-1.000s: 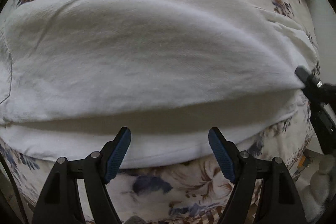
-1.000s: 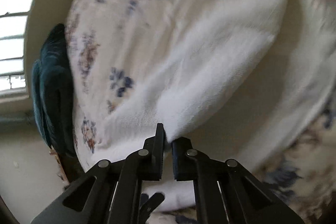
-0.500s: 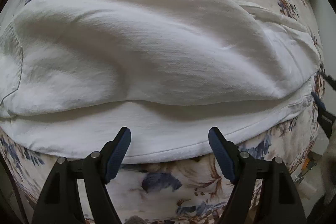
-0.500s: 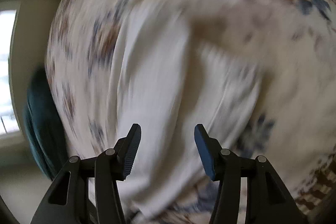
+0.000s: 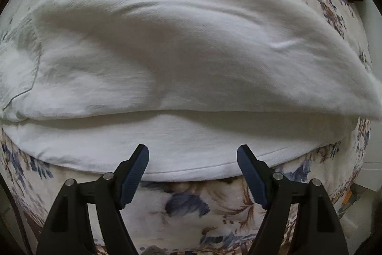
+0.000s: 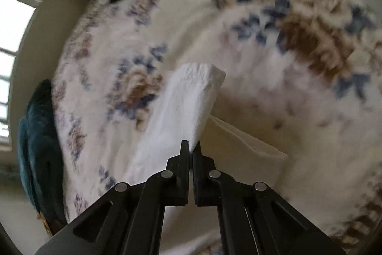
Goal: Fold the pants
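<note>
Right wrist: gripper [image 6: 191,147] pinches soft white pants [image 6: 191,99].

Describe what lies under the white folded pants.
Under the white folded pants lies a floral-patterned blanket, showing around every edge. What the blanket looks like directly beneath the cloth is covered.

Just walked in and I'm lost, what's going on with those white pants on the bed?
A person with a handheld gripper in each hand is folding white pants on a floral blanket. The right gripper is shut on a pinch of the white fabric and holds it lifted off the blanket. The left gripper hovers open above the near edge of the pants, holding nothing. One layer already lies over another, so the fold is partway done.
</note>
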`<state>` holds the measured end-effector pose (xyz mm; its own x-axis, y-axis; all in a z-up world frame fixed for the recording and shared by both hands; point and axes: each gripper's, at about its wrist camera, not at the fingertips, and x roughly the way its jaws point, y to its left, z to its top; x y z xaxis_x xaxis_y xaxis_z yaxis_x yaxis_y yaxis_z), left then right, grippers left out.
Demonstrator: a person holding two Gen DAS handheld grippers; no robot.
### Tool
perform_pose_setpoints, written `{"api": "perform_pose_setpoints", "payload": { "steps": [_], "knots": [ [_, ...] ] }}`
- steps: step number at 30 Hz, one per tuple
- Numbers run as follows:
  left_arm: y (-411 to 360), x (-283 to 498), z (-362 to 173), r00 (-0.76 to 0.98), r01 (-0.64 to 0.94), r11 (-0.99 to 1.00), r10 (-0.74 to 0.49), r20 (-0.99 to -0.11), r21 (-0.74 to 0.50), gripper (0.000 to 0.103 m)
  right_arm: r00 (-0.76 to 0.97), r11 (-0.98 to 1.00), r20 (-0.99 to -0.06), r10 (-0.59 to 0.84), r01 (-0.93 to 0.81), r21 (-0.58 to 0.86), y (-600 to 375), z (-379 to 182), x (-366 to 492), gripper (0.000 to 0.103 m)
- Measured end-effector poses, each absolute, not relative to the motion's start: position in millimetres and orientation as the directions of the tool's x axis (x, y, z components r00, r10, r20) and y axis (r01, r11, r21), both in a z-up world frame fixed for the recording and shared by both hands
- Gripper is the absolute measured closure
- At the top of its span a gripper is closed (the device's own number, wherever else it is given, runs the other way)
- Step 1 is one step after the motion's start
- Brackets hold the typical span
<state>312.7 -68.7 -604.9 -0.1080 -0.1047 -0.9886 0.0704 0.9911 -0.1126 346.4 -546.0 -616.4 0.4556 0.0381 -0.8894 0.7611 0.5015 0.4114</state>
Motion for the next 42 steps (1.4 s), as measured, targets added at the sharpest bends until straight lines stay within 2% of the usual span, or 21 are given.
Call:
{"api": "perform_pose_setpoints", "payload": {
  "steps": [2, 4, 6, 7, 8, 9, 11, 15, 19, 23, 26, 30, 39, 40, 42],
  "knots": [
    [-62, 312, -603, -0.098, 0.059, 0.992, -0.103, -0.990, -0.110, 0.028, 0.374, 0.522, -0.924, 0.081, 0.774, 0.359, -548, -635, 336, 0.100],
    [-54, 311, -602, -0.079, 0.045, 0.995, -0.085, -0.993, -0.089, 0.028, 0.199, 0.526, -0.966, 0.164, 0.811, 0.256, -557, -679, 321, 0.094],
    [-35, 311, -597, -0.045, -0.002, 0.998, -0.056, -0.997, -0.056, 0.028, 0.096, 0.448, -0.964, 0.248, 0.871, 0.202, -567, -708, 303, 0.074],
    [-26, 310, -593, -0.029, -0.028, 0.998, -0.053, -0.998, -0.052, 0.028, 0.117, 0.427, -0.966, 0.232, 0.880, 0.209, -568, -702, 297, 0.072],
    [-11, 310, -588, -0.007, -0.076, 0.996, -0.048, -0.999, -0.048, 0.028, 0.136, 0.453, -0.972, 0.193, 0.866, 0.211, -563, -689, 297, 0.064],
    [7, 309, -583, 0.012, -0.133, 0.990, -0.048, -0.999, -0.049, 0.028, 0.143, 0.497, -0.978, 0.152, 0.844, 0.201, -554, -676, 303, 0.048],
    [42, 307, -579, 0.026, -0.242, 0.967, -0.073, -0.997, -0.077, 0.028, 0.201, 0.590, -0.972, 0.122, 0.773, 0.234, -522, -650, 317, 0.037],
    [130, 302, -572, 0.058, -0.498, 0.848, -0.177, -0.983, -0.182, 0.028, 0.268, 0.660, -0.917, 0.295, 0.637, 0.399, -440, -643, 354, 0.037],
    [210, 303, -564, 0.170, -0.686, 0.671, -0.228, -0.959, -0.282, 0.028, 0.276, 0.546, -0.870, 0.409, 0.690, 0.475, -402, -673, 359, 0.037],
    [255, 315, -580, 0.207, -0.728, 0.601, -0.267, -0.941, -0.330, 0.028, 0.326, 0.434, -0.860, 0.392, 0.758, 0.486, -380, -692, 345, 0.037],
    [273, 318, -594, 0.179, -0.733, 0.610, -0.254, -0.951, -0.301, 0.028, 0.346, 0.389, -0.857, 0.381, 0.781, 0.488, -360, -708, 337, 0.037],
    [299, 320, -605, 0.200, -0.739, 0.591, -0.264, -0.943, -0.322, 0.028, 0.402, 0.354, -0.839, 0.366, 0.774, 0.525, -337, -724, 341, 0.037],
    [316, 324, -623, 0.242, -0.731, 0.568, -0.302, -0.922, -0.378, 0.029, 0.439, 0.275, -0.816, 0.376, 0.788, 0.551, -328, -744, 340, 0.037],
    [318, 323, -621, 0.261, -0.726, 0.570, -0.289, -0.921, -0.385, 0.032, 0.454, 0.255, -0.806, 0.379, 0.786, 0.563, -328, -747, 341, 0.037],
    [316, 327, -618, 0.287, -0.705, 0.593, -0.264, -0.921, -0.390, 0.070, 0.498, 0.203, -0.775, 0.389, 0.774, 0.599, -328, -750, 338, 0.038]
  ]
}}
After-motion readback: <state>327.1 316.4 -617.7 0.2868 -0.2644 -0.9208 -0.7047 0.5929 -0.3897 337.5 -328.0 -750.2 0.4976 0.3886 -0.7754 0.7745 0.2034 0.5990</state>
